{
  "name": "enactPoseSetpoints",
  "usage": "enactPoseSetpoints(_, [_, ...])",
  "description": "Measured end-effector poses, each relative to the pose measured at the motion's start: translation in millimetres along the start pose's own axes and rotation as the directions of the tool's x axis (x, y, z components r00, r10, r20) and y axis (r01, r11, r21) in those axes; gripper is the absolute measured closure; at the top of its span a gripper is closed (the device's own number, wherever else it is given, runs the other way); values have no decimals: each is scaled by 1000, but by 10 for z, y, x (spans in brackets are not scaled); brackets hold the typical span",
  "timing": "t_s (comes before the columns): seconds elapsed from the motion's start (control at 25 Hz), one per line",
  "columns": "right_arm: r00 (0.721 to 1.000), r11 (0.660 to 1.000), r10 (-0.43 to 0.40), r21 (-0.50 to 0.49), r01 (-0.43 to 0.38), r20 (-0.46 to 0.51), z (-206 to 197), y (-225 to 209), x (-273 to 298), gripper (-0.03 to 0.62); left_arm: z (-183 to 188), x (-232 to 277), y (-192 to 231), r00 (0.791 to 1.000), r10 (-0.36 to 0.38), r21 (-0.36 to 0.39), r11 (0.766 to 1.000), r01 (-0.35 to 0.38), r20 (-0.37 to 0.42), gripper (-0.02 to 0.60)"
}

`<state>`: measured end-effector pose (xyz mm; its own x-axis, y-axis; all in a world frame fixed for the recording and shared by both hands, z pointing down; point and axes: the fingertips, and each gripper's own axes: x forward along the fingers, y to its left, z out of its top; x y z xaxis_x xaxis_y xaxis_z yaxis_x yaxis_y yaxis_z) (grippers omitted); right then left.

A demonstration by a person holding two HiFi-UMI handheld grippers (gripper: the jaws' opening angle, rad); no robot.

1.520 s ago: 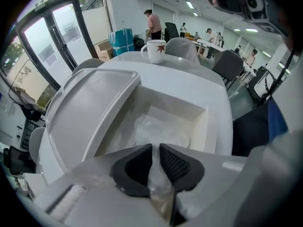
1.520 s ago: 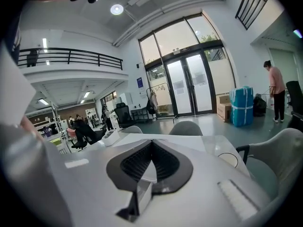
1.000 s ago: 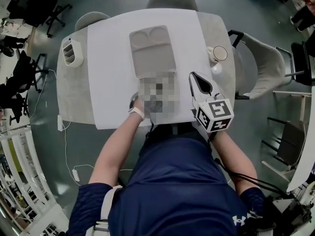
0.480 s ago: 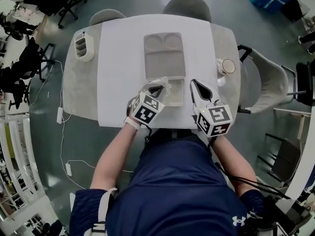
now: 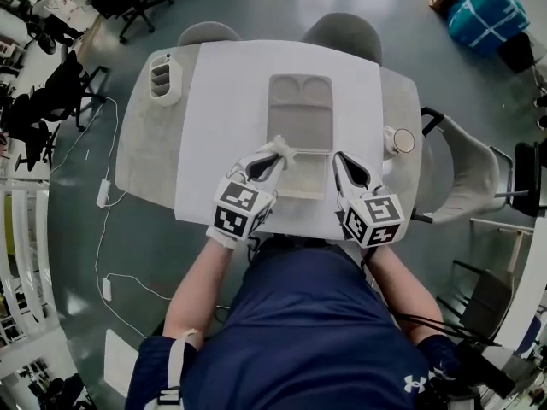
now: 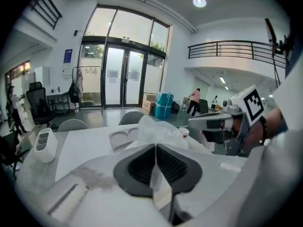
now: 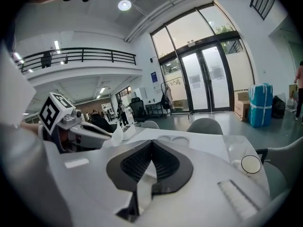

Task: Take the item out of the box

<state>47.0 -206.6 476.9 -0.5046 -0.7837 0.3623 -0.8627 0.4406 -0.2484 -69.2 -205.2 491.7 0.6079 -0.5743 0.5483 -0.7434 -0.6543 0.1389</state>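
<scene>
While your left hand-held gripper (image 5: 272, 155) pinches the crumpled bag (image 5: 281, 149) tight at the left edge of the open box (image 5: 301, 186) on the counter (image 5: 214, 135), your right hand-held gripper (image 5: 340, 158) is just beside the box's right edge, jaws together, empty.

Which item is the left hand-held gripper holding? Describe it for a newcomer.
On the grey table, find the open box on the white mat. At its near-left edge, the left hand-held gripper pinches a crinkled clear bag, the only soft, translucent thing beside the rigid box.
</scene>
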Motion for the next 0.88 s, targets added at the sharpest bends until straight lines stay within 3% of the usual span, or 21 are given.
enactPoseSetpoints(0.32, [999,999,38,2,-38,3,43,108,-4,592,124,-430,267,990,94,-145,986,-78,105,568])
enactPoseSetpoints(0.56, [998,999,23,27,-24,55,248,14,-123,592,156,-696,350,974,156,-175,976,-127,163,568])
enactPoseSetpoints(0.88, [988,1000,-1,-3,1,153,625,-30,-257,592,121,-873,540,960,220,-211,960,-182,172,568])
